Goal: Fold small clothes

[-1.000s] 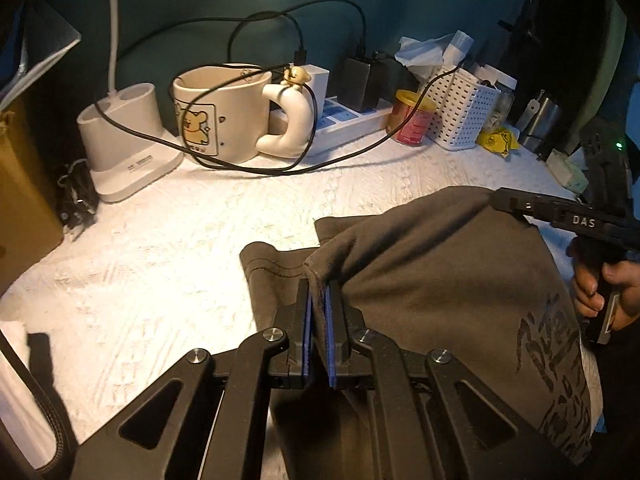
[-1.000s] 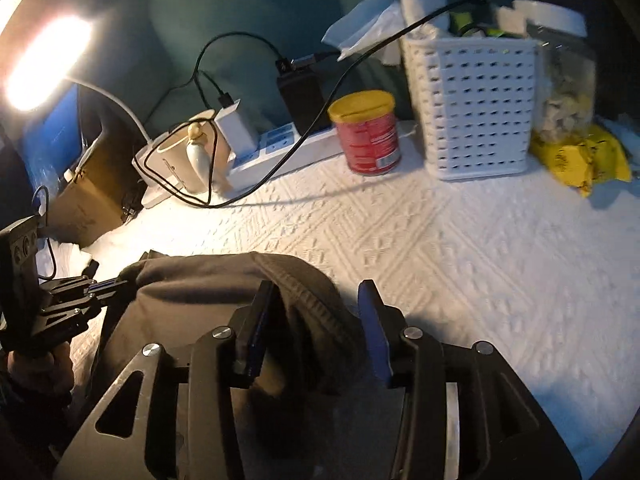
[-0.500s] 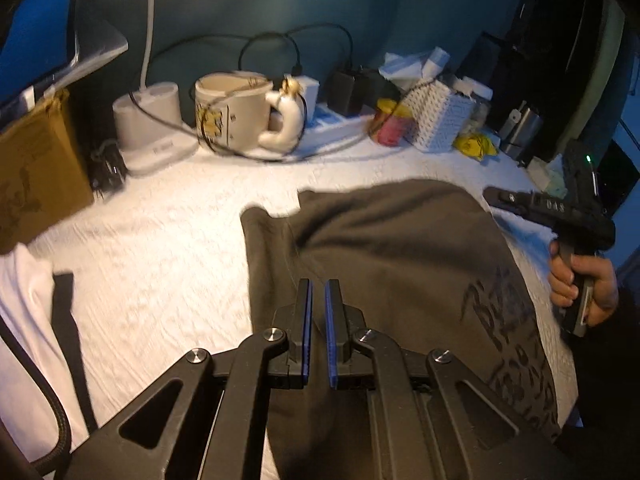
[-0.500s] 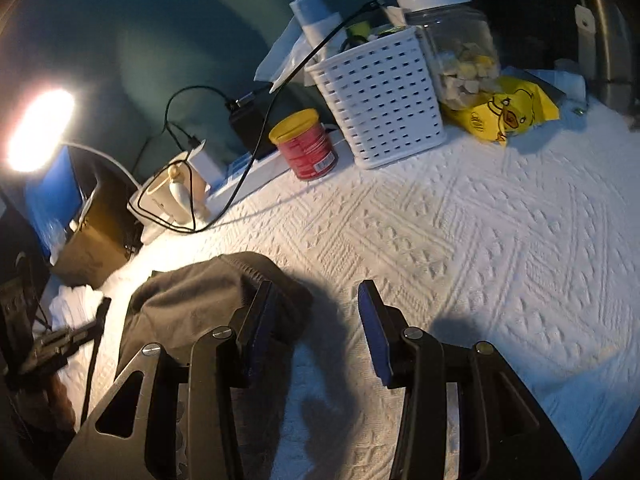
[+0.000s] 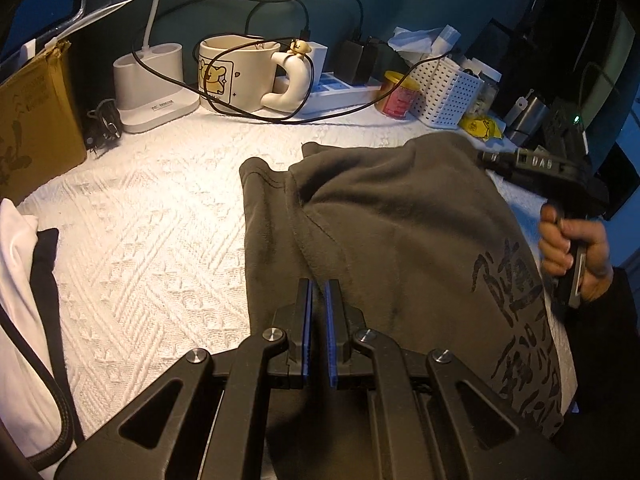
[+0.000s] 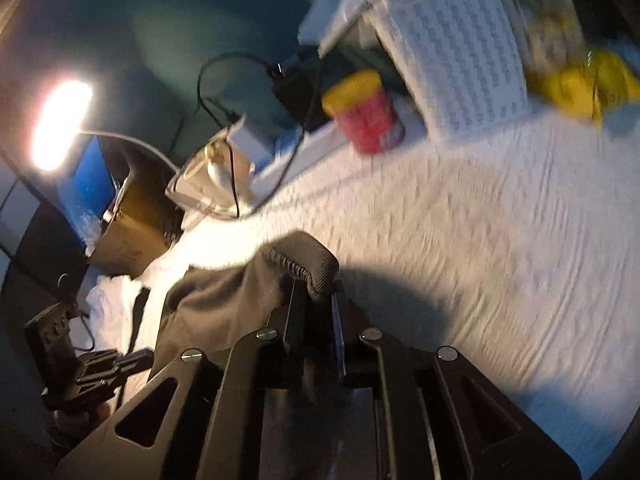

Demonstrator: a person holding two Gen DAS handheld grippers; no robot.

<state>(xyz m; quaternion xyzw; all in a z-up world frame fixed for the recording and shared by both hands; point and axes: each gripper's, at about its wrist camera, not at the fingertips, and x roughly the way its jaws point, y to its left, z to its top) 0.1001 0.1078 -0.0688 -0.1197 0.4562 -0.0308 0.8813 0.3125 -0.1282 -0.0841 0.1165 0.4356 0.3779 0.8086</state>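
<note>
- The left gripper [image 5: 318, 300] is nearest in its own view; its two blue pads sit almost together, with only a thin slit between them; it rests over the grey cloth, and I cannot tell if a thin bit of cloth is pinched in there.
- The right gripper [image 6: 316, 312] is closing its jaws; the thick ribbed edge [image 6: 310, 262] of the cloth sits between them, and the pads look tight on it.
- The grey clothing [image 5: 392, 240] is the thing to fold; it lies on the white bumpy cover [image 5: 160, 240], with one part lapped over another and black letters [image 5: 516, 320] on the side nearest the hand [image 5: 576, 248] that holds the right tool.
- I think the step now is getting a hold on the ribbed edge, so that side can be lifted and laid over.
- The next move probably needs a firm pinch, then a gentle lift, so the cloth does not slip or bunch up.
- A white and dark garment [image 5: 24, 300] waits just beside the cover's near left edge.
- Far back stand a mug [image 5: 236, 76], a red can [image 5: 398, 94] and a white basket [image 5: 448, 94]; black cords [image 5: 256, 114] loop around the mug; the fold should stay clear of them.
</note>
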